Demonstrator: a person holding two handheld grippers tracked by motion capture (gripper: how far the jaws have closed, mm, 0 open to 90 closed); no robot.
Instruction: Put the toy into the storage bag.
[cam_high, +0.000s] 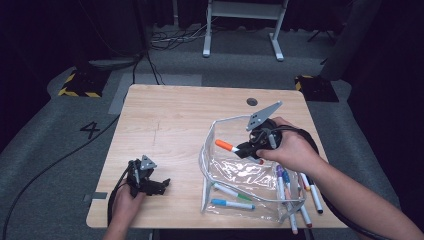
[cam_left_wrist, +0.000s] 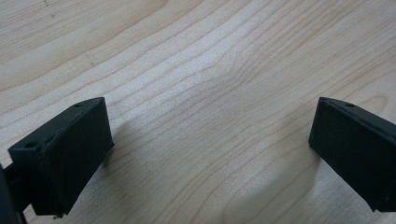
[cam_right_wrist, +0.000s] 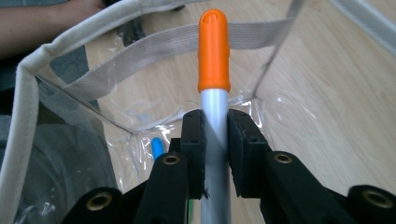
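A clear plastic pouch w/ pale fabric trim lies on the wooden table, right of centre, mouth held up & open toward the far side. Inside, on the bottom wall: 1 blue-capped marker near the front edge & 1 green-capped marker just behind it.

The right gripper sits at the pouch mouth, jaws clamped on the silver barrel of an orange-capped marker; cap points away from the hand, over the pouch opening. In the right gripper view the barrel is squeezed between both pads, cap sticking out past them, w/ the pouch's webbing strap behind it.

Several more markers lie loose on the table by the pouch's right side, under the right forearm; count is hard to tell, approx 5.

The left gripper rests low near the table's front-left, well apart from the pouch, jaws spread wide w/ bare wood between them.
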